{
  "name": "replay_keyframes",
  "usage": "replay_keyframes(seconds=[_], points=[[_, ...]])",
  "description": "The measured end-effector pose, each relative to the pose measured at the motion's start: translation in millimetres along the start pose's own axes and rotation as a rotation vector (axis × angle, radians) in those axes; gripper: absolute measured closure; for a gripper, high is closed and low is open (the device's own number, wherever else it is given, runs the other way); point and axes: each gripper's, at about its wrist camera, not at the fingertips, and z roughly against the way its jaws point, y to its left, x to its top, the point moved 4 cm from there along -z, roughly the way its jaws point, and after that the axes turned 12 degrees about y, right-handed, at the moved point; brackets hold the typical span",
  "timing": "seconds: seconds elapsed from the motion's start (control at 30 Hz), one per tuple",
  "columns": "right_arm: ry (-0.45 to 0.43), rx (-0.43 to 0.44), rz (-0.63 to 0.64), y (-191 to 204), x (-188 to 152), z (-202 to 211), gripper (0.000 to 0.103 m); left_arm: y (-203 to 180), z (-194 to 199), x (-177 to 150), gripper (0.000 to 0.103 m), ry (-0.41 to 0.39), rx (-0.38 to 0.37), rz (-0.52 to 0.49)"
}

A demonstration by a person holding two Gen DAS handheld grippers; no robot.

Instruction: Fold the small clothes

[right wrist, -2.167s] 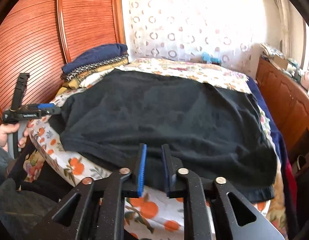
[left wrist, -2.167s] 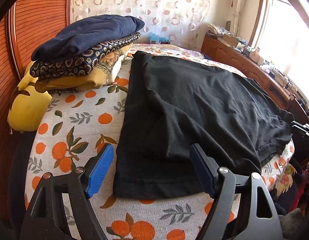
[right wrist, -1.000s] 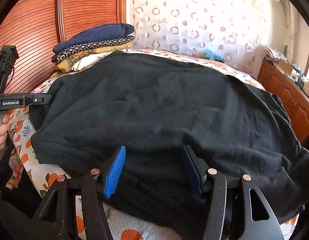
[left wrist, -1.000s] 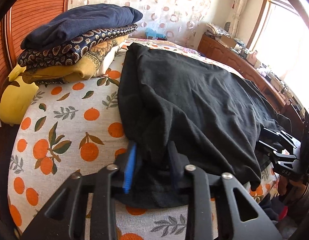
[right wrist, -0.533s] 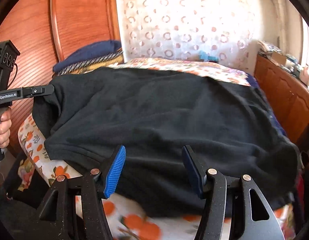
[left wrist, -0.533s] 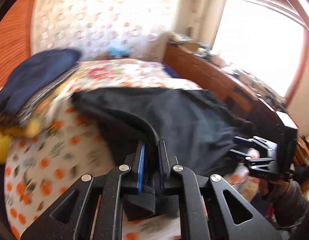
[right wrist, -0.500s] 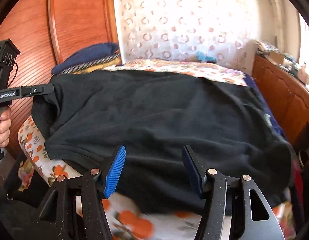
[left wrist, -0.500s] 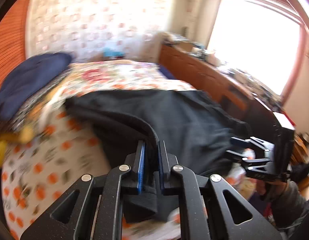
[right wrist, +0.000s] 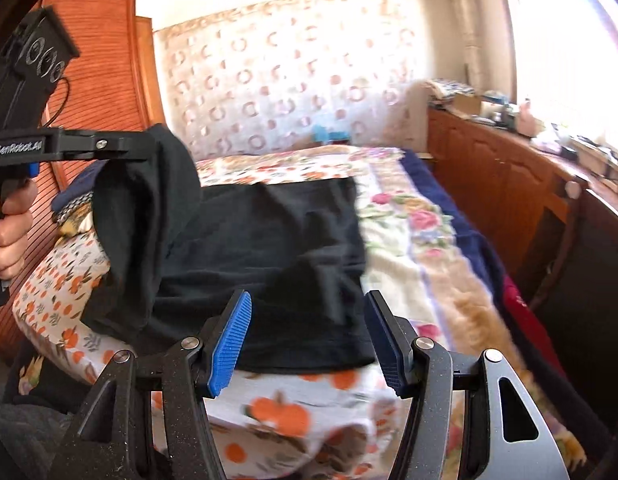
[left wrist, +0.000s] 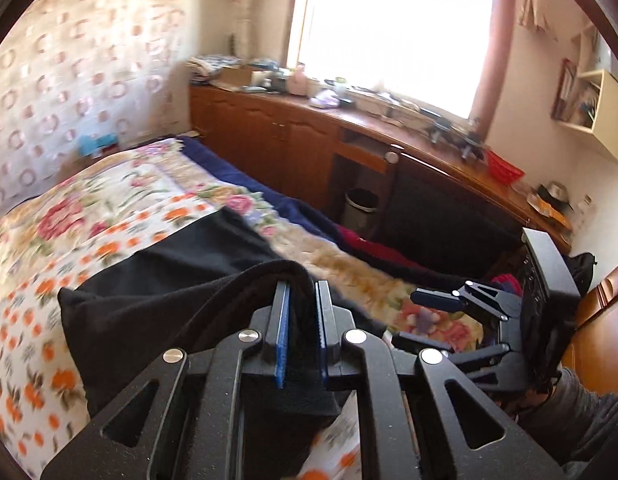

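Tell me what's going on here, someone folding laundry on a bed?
Yes. A person holds a claw in each hand over a bed. The left claw is shut on an edge of a black garment and holds that side lifted off the orange-print cover. The right claw is open over the garment's near hem, gripping nothing. Most of the garment lies flat on the bed.

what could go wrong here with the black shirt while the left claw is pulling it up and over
The left claw is shut on only a small bunched edge of the black shirt, so the cloth could slip out mid-fold. The right claw is open and holds nothing, so the near hem is not pinned; the whole shirt may drag across the orange-print bedspread instead of creasing. The lifted part already hangs twisted, which could leave a crooked fold.
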Motion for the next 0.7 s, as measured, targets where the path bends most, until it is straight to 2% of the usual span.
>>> replay_keyframes(seconds=[0.23,0.37,0.4,0.43,0.6,0.7], points=[[0.012,-0.018,-0.034,-13,-18,12,0.042,-22,-29,22,0.09,0.045,-0.005,-0.037],[0.024,-0.005,-0.042,-11,-14,5,0.042,-21,-40,26,0.088,0.08,0.003,-0.029],[0.029,0.003,-0.047,-12,-15,4,0.042,-20,-40,25,0.08,0.078,0.003,-0.035],[0.033,0.003,-0.049,-11,-12,2,0.042,-18,-40,27,0.066,0.064,0.002,-0.041],[0.053,0.011,-0.048,-14,3,-11,0.042,0,-26,25,0.028,0.013,0.0,-0.031],[0.072,0.036,-0.052,-9,9,-21,0.043,18,-20,20,0.025,0.0,0.038,-0.03]])
